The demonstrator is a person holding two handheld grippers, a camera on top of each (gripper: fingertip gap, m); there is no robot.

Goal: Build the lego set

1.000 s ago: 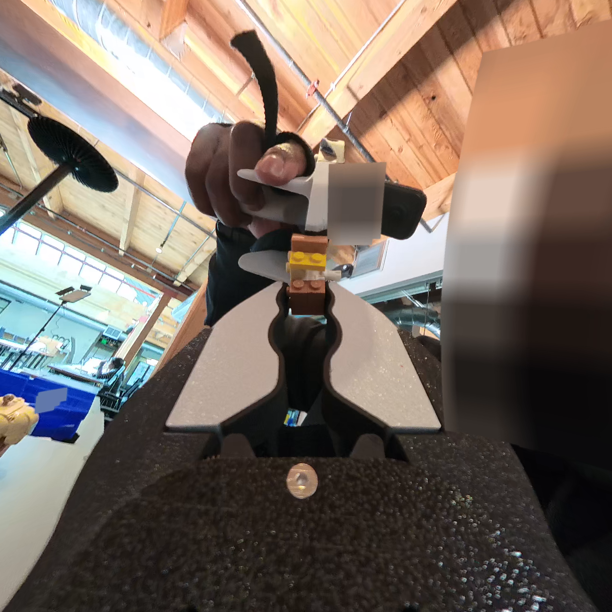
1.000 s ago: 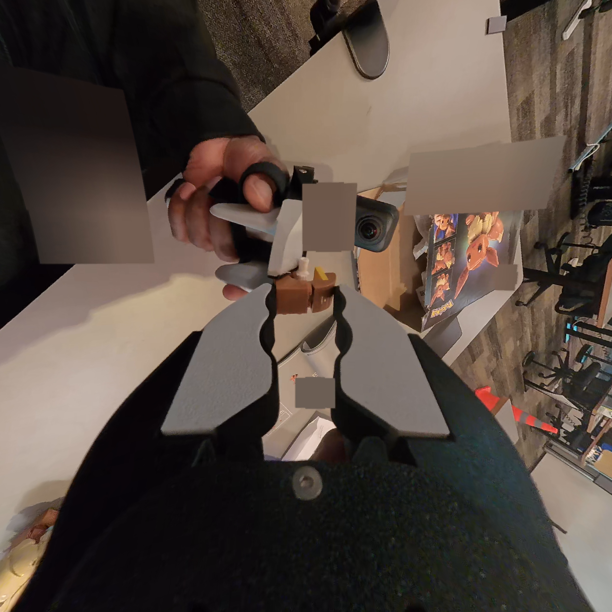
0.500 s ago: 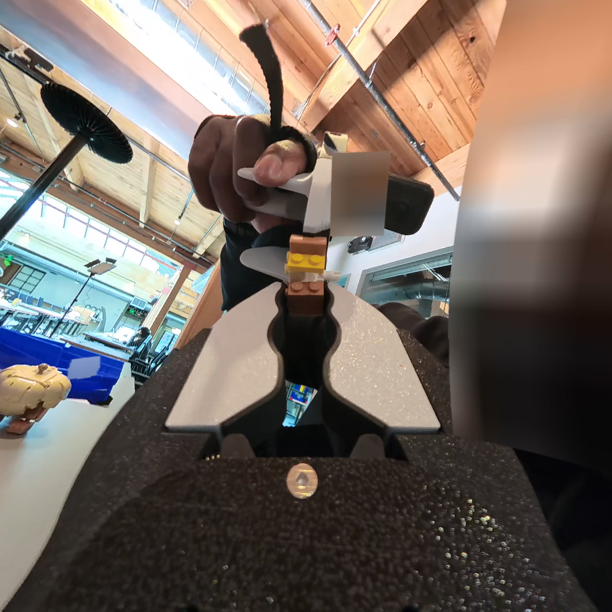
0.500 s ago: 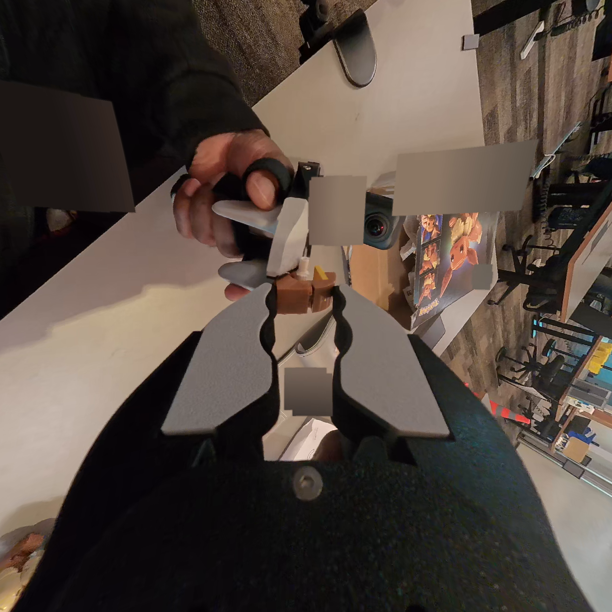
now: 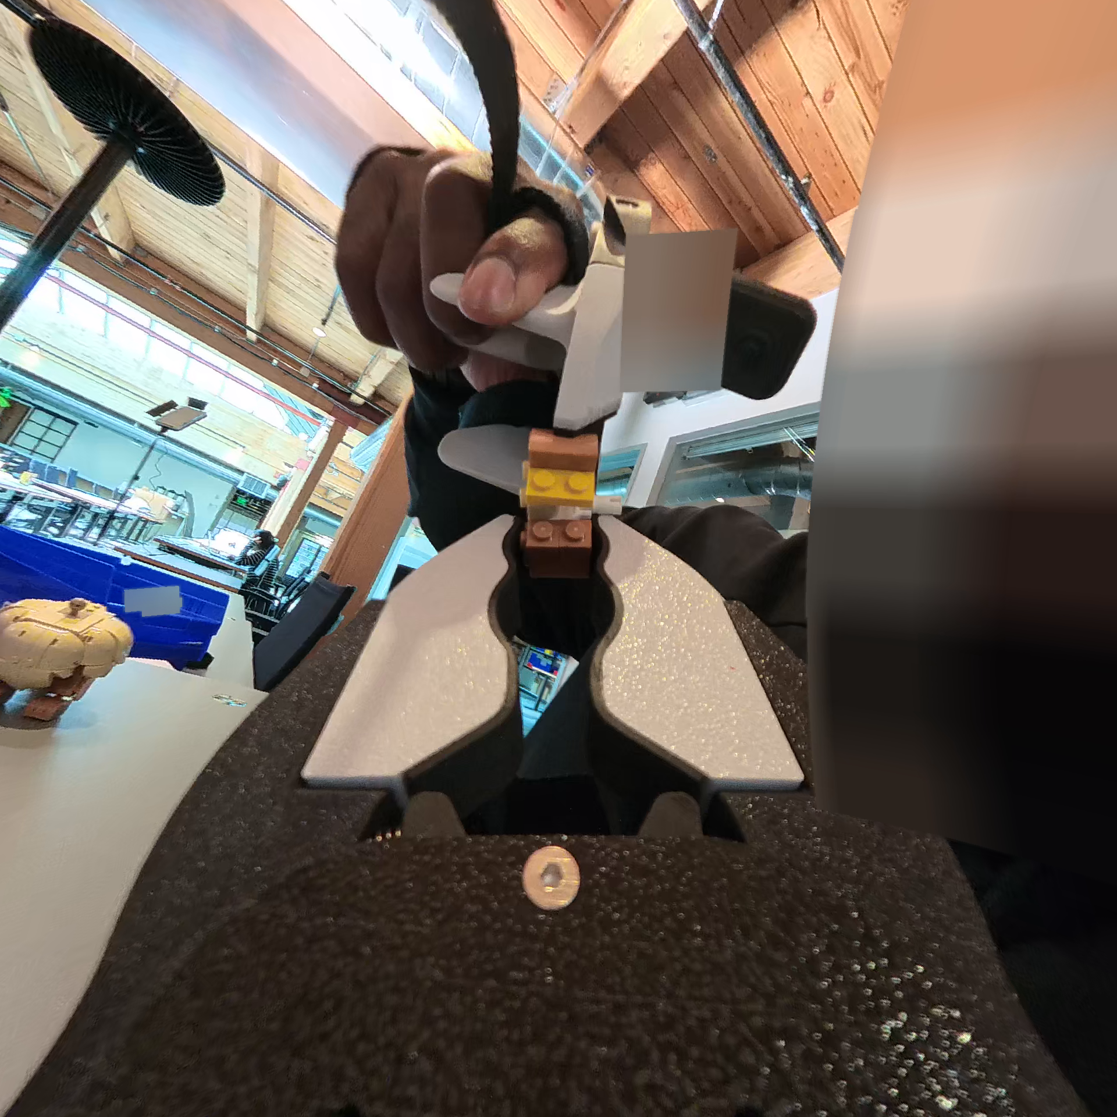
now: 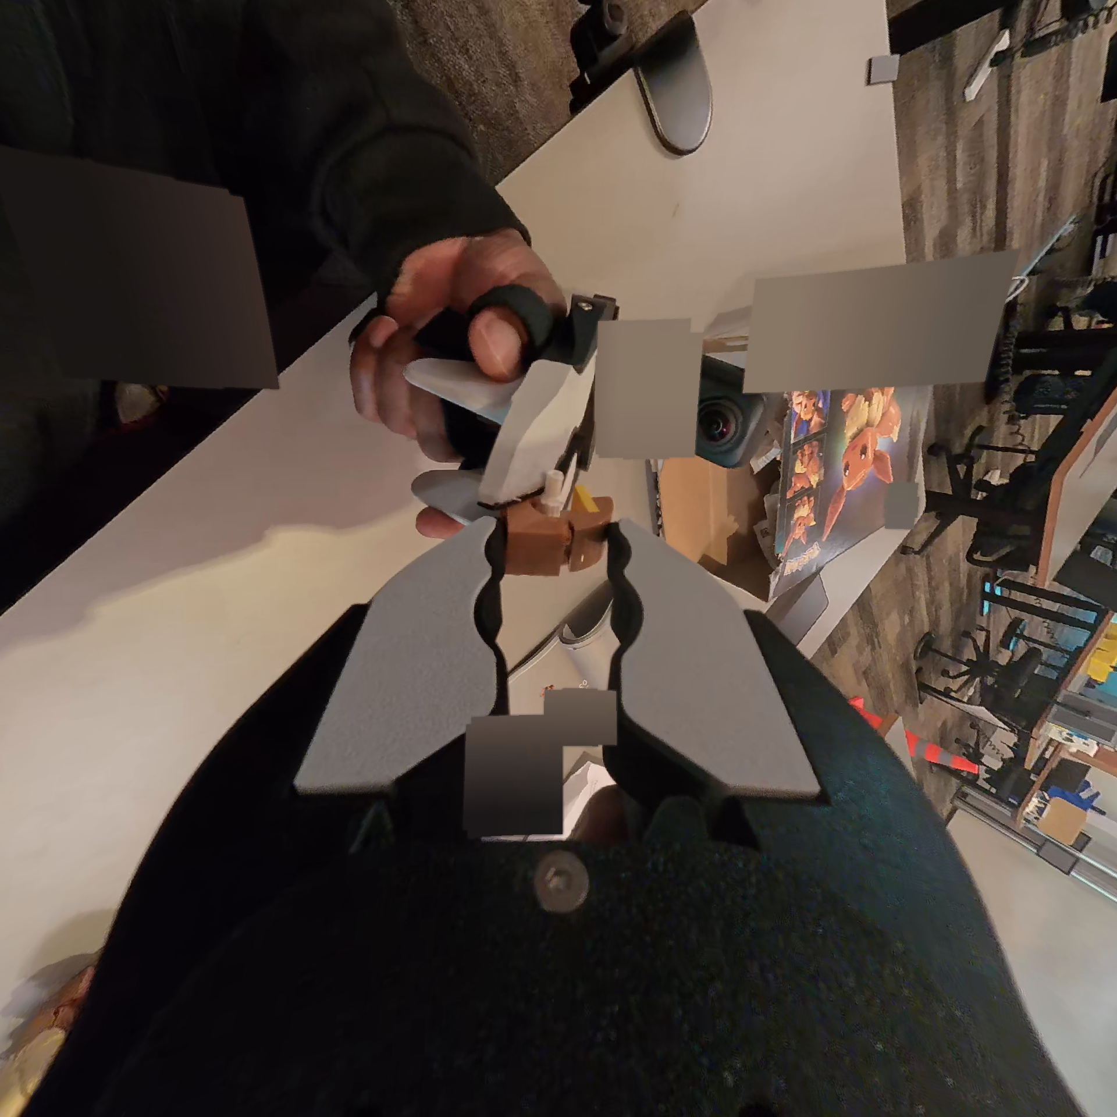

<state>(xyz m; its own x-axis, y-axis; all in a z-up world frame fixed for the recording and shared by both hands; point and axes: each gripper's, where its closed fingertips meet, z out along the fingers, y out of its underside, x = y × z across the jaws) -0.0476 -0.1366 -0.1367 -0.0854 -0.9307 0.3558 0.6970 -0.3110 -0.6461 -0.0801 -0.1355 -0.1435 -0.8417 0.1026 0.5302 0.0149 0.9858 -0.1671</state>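
Both grippers clamped on one little brick assembly, held up off the table.

The left gripper (image 5: 557, 547) has its jaws pressed on the brown bricks at the near end of the brick assembly (image 5: 559, 498), with a yellow plate and a white pin stacked just beyond its tips. The right gripper (image 6: 553, 544) bites the same brown bricks (image 6: 547, 541) from the opposite side, jaws tight on both flanks. Hands (image 6: 447, 362) squeeze the triggers. Far left of the left jaws, a tan brick model (image 5: 57, 650) sits on the table (image 5: 90, 816).
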